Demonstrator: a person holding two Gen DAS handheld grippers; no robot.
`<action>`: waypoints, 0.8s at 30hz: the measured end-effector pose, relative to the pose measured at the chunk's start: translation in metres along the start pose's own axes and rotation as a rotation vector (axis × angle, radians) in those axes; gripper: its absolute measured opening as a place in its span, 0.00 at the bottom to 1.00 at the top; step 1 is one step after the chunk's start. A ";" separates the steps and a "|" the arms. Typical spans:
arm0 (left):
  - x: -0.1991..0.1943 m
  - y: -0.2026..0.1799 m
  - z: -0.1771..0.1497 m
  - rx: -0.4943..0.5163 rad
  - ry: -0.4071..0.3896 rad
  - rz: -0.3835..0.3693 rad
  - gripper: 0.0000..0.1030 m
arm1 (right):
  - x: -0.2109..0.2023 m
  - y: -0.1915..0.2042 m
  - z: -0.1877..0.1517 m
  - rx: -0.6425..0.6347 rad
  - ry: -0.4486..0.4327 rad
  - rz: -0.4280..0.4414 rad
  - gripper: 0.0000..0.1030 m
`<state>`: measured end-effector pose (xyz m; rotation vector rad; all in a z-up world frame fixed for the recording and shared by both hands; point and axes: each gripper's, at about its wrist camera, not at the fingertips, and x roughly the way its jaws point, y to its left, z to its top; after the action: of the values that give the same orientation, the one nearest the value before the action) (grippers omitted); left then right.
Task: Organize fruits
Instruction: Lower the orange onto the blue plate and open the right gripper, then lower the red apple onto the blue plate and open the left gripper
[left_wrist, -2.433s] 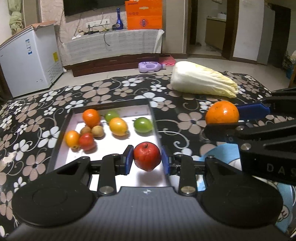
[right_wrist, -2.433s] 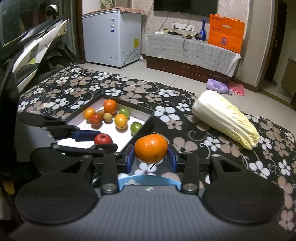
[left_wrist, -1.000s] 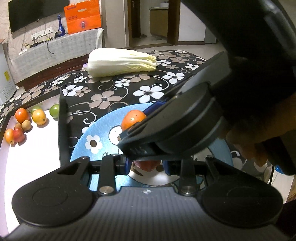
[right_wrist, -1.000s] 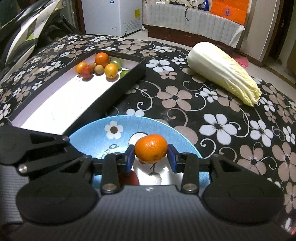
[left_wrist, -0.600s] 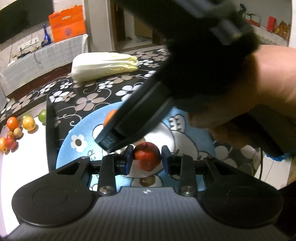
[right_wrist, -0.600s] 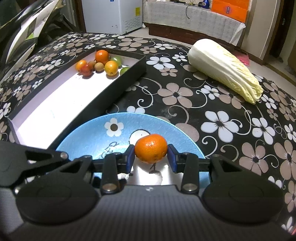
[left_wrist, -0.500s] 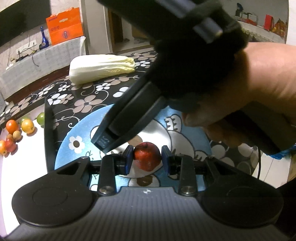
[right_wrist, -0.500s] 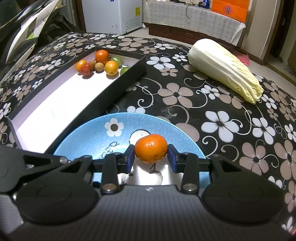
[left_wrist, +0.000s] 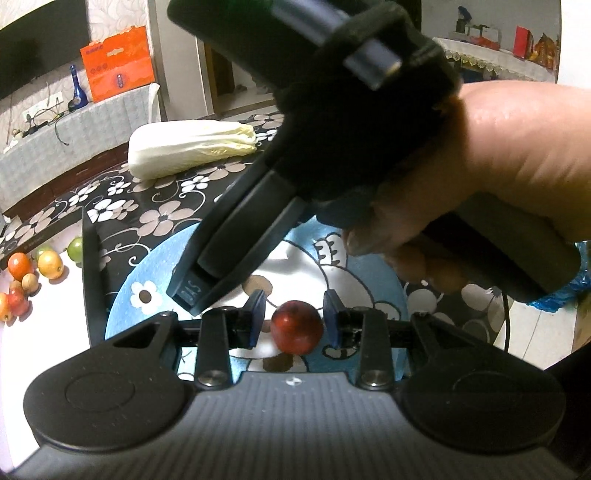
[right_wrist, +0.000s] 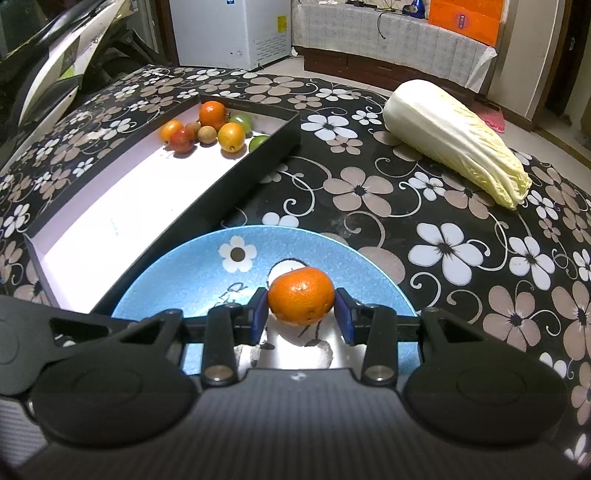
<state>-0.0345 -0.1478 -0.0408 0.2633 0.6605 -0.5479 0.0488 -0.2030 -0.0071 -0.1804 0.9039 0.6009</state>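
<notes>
My left gripper (left_wrist: 293, 319) hangs low over the blue plate (left_wrist: 129, 280), and its jaws are opening. A red apple (left_wrist: 295, 326) sits between the pads. A gap shows at the left pad, and the apple appears to rest on the plate. My right gripper (right_wrist: 301, 308) is shut on an orange (right_wrist: 301, 301), held just above the same plate (right_wrist: 177, 280). In the left wrist view the right gripper's black housing (left_wrist: 240, 240) and the hand (left_wrist: 498, 147) holding it fill the upper right and hide the orange.
A black box with a white floor (right_wrist: 110, 206) lies left of the plate, with several small fruits (right_wrist: 207, 129) at its far end. A napa cabbage (right_wrist: 454, 136) lies on the flowered tablecloth (right_wrist: 369, 192) at the back right. A white freezer (right_wrist: 229, 29) stands beyond the table.
Both grippers carried their fruit from beside the box to the plate. In the last half second the left pads spread off the red apple. The right gripper stayed shut on the orange.
</notes>
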 end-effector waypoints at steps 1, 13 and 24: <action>0.000 0.000 0.000 0.001 -0.001 -0.001 0.41 | 0.000 0.000 0.000 0.000 0.000 -0.002 0.41; -0.003 -0.001 0.000 -0.002 -0.011 0.016 0.49 | -0.004 -0.003 0.001 0.013 -0.029 -0.014 0.43; -0.011 0.004 0.004 -0.026 -0.057 0.031 0.49 | -0.020 -0.003 0.008 0.029 -0.144 0.016 0.43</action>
<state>-0.0373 -0.1419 -0.0302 0.2324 0.6065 -0.5149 0.0469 -0.2106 0.0135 -0.1028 0.7745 0.6075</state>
